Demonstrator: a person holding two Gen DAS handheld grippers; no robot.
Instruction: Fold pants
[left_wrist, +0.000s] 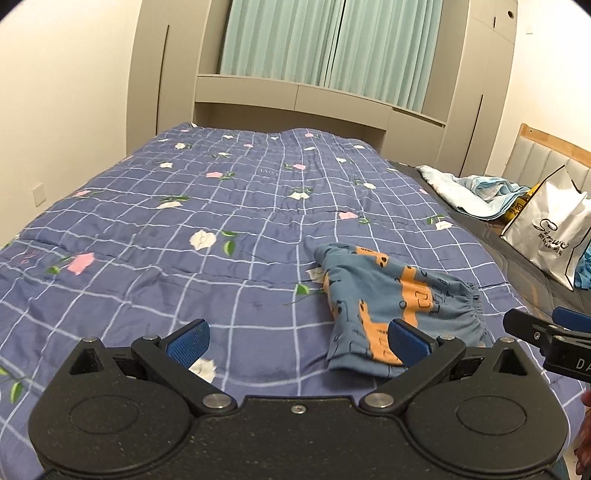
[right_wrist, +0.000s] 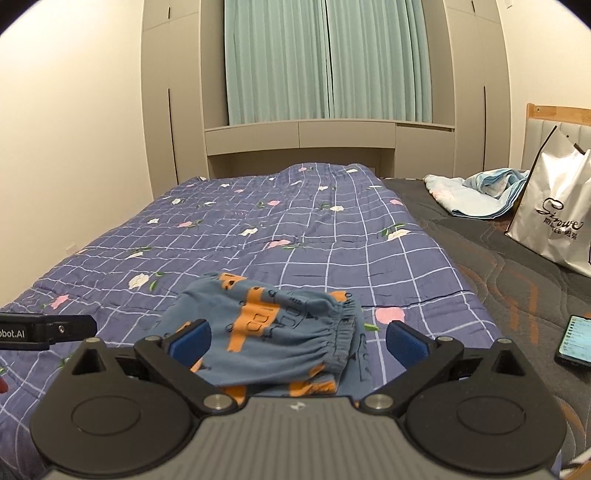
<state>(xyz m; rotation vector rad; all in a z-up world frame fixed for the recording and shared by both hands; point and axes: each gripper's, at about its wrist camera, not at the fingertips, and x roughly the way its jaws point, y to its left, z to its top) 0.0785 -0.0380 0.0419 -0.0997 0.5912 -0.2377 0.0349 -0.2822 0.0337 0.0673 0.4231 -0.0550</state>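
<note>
Left gripper (left_wrist: 298, 338) seen spread wide, nothing pinched; blue pads (left_wrist: 188, 339) clear of cloth. Right gripper (right_wrist: 298, 339) likewise spread wide, nothing gripped. Pants (right_wrist: 273, 325), blue with orange print, left bunched on checked floral quilt (right_wrist: 295, 229), elastic waistband turned toward right gripper. "Sizowe" read on white shopping bag (right_wrist: 557, 221) at right; characters beneath not legible. "bot.AI" read on left gripper's finger in right wrist view. Lit phone (right_wrist: 576, 341) laid on dark mattress (right_wrist: 498, 258).
</note>
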